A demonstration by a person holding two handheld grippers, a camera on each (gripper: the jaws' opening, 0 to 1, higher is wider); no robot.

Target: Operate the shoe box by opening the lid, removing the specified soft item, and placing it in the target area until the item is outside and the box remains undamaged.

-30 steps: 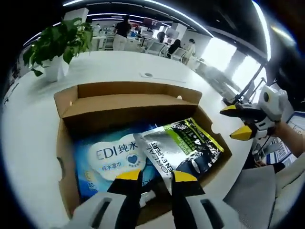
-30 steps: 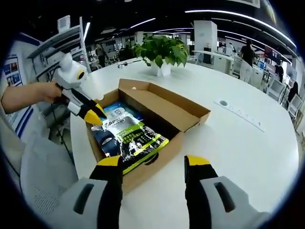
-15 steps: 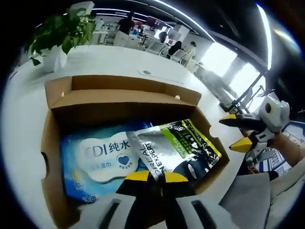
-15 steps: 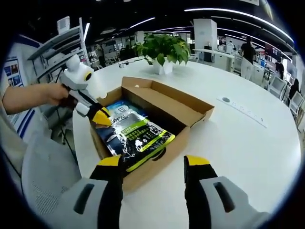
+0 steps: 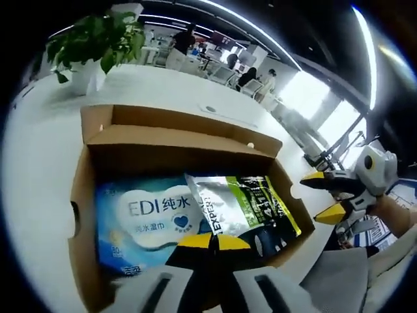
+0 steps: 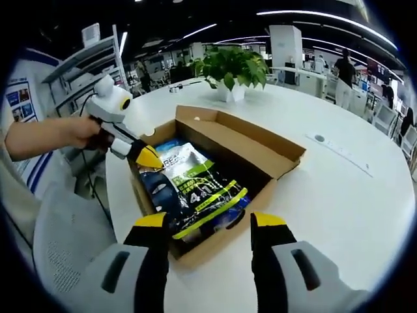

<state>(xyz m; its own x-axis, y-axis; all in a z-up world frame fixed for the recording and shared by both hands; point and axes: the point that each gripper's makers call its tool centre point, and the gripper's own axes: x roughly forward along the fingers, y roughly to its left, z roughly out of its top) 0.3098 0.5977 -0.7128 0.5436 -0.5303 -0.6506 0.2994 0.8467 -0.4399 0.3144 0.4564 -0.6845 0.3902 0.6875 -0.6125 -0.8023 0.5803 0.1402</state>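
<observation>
Pouch (image 5: 244,205) over wipes pack (image 5: 146,218) in box (image 5: 81,195) (plant (image 5: 91,45) behind).

left gripper (image 5: 214,242): its yellow-tipped fingers (image 5: 194,240), apart a second ago, now meet on the silver-green pouch's near edge.
silver-green pouch (image 6: 195,189): its gripped end now stands higher in the shoe box (image 6: 273,156), tilted above the blue wipes pack (image 5: 146,218).

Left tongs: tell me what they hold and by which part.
The left tongs are shut on the silver and green pouch, gripping its near edge inside the shoe box.
</observation>
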